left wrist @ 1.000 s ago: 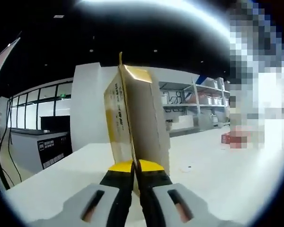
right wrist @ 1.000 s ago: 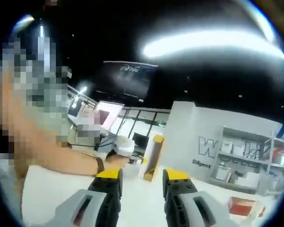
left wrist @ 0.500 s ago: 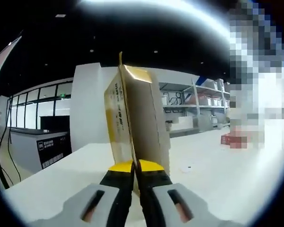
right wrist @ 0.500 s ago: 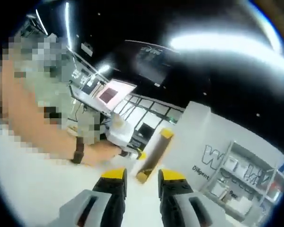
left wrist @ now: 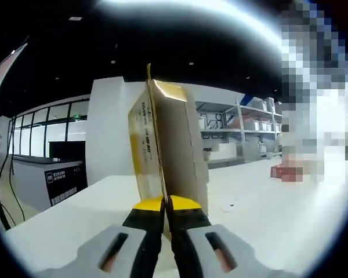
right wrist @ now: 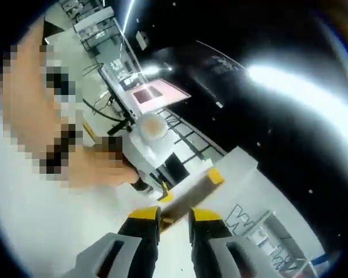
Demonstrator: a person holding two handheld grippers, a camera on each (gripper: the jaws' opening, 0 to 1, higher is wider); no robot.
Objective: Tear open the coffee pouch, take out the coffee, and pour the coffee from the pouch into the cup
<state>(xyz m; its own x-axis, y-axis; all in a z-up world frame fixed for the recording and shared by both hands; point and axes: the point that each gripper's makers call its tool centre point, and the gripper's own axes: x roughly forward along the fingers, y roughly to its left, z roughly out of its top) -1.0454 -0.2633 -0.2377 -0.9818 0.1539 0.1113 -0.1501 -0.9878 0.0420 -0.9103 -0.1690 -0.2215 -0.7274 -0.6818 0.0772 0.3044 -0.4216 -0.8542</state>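
**Yellow-tipped jaws near a sealed pouch: the tear could slip**

Kraft-brown and gold, the coffee pouch [left wrist: 165, 150] stands upright in the left gripper [left wrist: 166, 204], whose jaws are pressed together on its lower edge. In the right gripper view the same pouch [right wrist: 191, 191] runs slantwise just beyond the right gripper [right wrist: 174, 215], whose jaws stand a little apart with nothing between them. The pouch looks unopened.

Risks, as I judge them: the right jaws may close on too little of the pouch, so the pull slides off rather than tearing. A hard pull could drag the pouch out of the left pinch, or rip it wide and spill coffee onto the white table [left wrist: 261, 202].
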